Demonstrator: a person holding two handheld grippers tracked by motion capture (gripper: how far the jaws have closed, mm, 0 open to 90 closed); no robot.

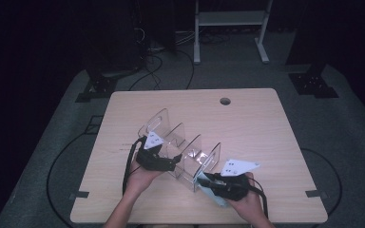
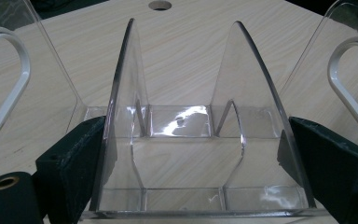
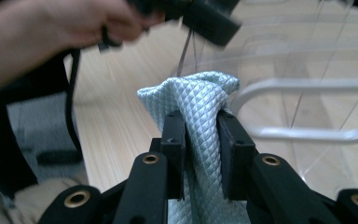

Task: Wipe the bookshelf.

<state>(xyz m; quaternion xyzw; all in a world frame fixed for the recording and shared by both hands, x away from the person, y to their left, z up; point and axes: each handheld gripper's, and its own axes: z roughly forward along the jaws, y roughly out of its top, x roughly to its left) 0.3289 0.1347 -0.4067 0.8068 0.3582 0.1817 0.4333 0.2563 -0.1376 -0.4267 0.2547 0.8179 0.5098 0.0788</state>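
Observation:
A clear acrylic rack with several upright dividers stands at the middle of the wooden table. My left gripper comes at it from the left. In the left gripper view its jaws stand wide, with the pads pressed on the outer faces of two dividers of the rack. My right gripper sits at the rack's near right end, shut on a pale blue quilted cloth. The cloth bunches up between the right gripper's pads, close to the rack's white-rimmed end panel.
The table has a round cable hole near its far edge. Behind the table stands a white metal frame, and cables lie on the grey floor. The person's left hand shows blurred in the right gripper view.

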